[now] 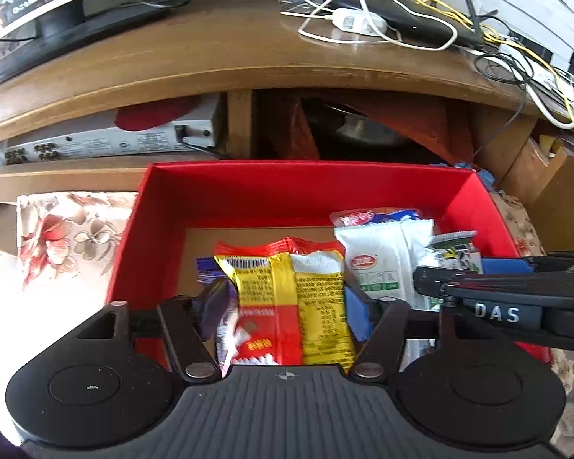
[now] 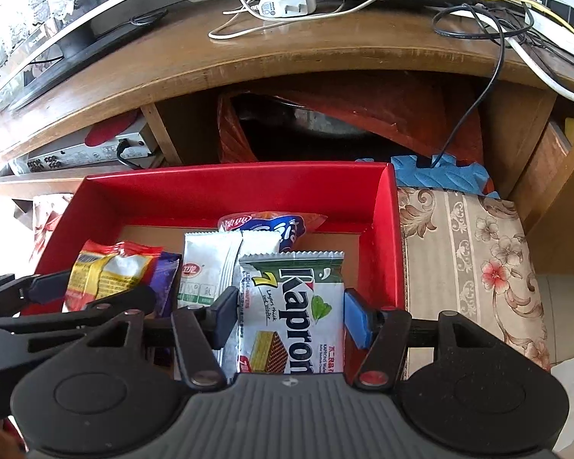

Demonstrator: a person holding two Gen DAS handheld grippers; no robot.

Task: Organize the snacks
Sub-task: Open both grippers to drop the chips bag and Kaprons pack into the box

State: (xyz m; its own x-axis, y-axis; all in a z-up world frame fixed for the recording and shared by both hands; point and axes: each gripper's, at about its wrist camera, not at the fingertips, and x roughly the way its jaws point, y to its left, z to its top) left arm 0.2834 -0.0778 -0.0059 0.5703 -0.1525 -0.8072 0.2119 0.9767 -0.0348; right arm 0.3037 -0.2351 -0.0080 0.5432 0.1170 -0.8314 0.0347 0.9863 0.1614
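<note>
right gripper (image 2: 287,319) fingers spread, straddling Kaprons wafer pack (image 2: 292,306), in red box (image 2: 233,191)

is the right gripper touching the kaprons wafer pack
Cannot tell. In the right wrist view the right gripper straddles the Kaprons wafer pack, its fingers right at the pack's edges, but contact isn't plain.

Kaprons wafer pack (image 2: 292,308) between tool (image 2: 290,315) fingers, red box (image 2: 233,191)

Left gripper (image 1: 285,311) and right gripper (image 2: 289,315) side by side, close together, jaws spread wide.
</note>
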